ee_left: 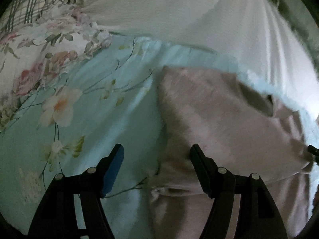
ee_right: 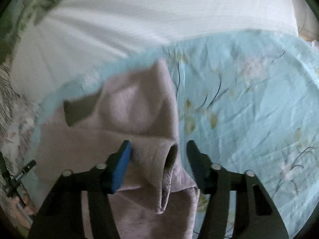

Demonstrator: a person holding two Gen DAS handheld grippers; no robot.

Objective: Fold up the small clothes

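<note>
On the bed, over a pale blue flowered sheet [ee_left: 95, 119], lay the small pinkish-mauve garment [ee_left: 219, 119], w/ one side already turned in, so the fold looked partly done; judging by the loose sleeve and uneven edges, at least another fold or two was left. Left gripper [ee_left: 157, 151] hovered over the garment's edge, jaws open, nothing between them, one finger over cloth and the other over sheet. Right gripper [ee_right: 158, 147] had its jaws either side of a raised ridge of the garment [ee_right: 139, 109], near the sleeve opening [ee_right: 172, 155]; pads didn't look pressed on it, so open. Left view alone showed the flowered pillows [ee_left: 39, 59] and white cover [ee_left: 199, 20]; right view alone showed the sleeve opening & far more bare sheet.
</note>
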